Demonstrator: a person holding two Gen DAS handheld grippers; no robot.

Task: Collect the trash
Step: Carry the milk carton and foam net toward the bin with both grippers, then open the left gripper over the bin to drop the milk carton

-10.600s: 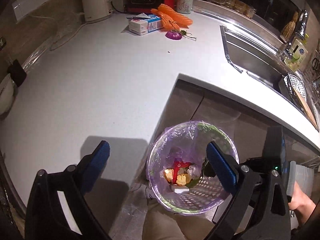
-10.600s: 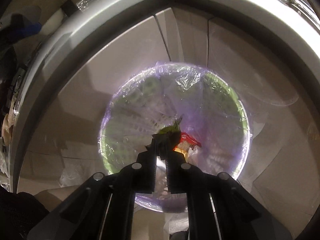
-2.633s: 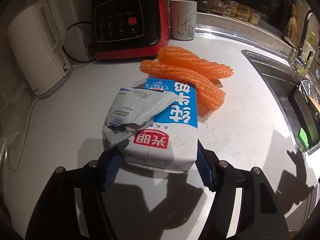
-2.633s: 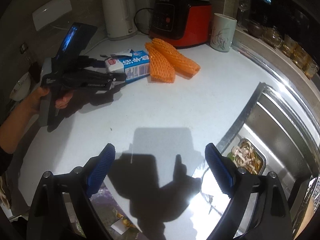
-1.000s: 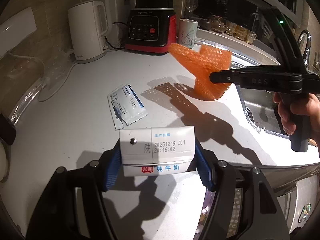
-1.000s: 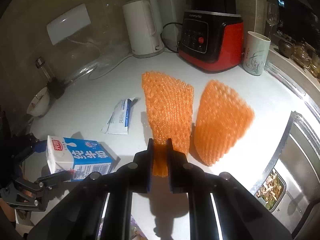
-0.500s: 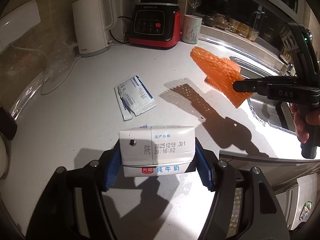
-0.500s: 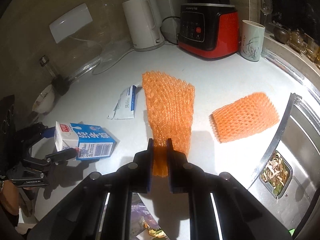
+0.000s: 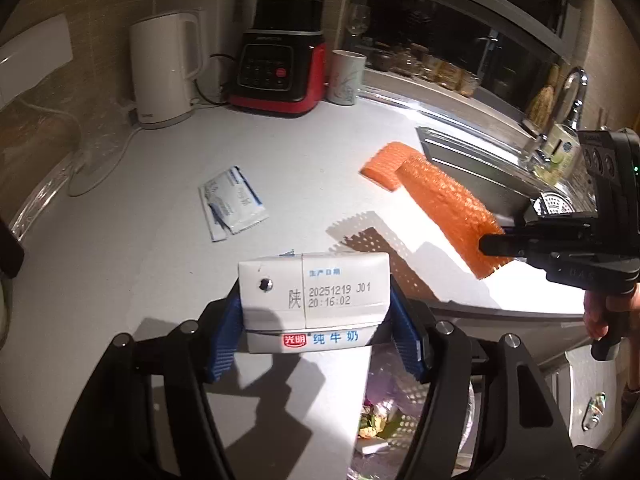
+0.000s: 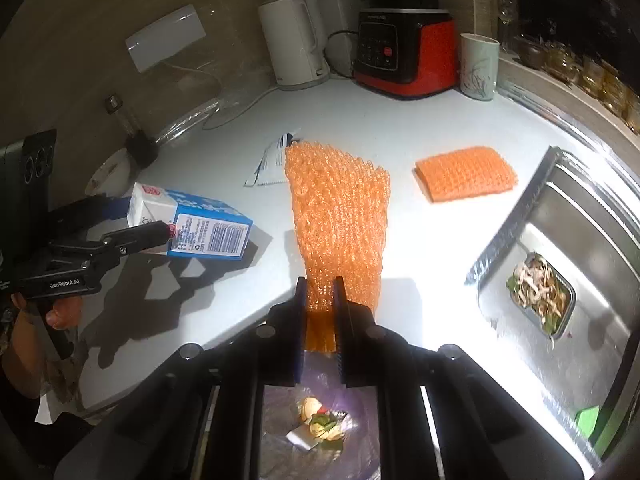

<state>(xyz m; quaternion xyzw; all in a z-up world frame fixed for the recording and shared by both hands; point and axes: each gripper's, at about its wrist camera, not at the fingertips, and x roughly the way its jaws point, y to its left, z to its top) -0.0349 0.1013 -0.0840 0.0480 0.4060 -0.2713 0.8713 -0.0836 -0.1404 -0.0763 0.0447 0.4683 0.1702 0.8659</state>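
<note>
My left gripper is shut on a white and blue milk carton, held above the counter's front edge; the carton also shows in the right wrist view. My right gripper is shut on an orange foam net, which hangs over the counter edge; the net also shows in the left wrist view. A second orange net lies on the counter by the sink. A torn white and blue wrapper lies mid-counter. The lined trash bin, holding scraps, sits below both grippers.
A white kettle, a red and black blender and a mug stand along the back wall. The steel sink at right holds a tray of food scraps. A faucet stands at far right.
Both grippers have drawn back toward the counter's front edge with their loads. The bin now shows beneath them. The second net lies still by the sink.
</note>
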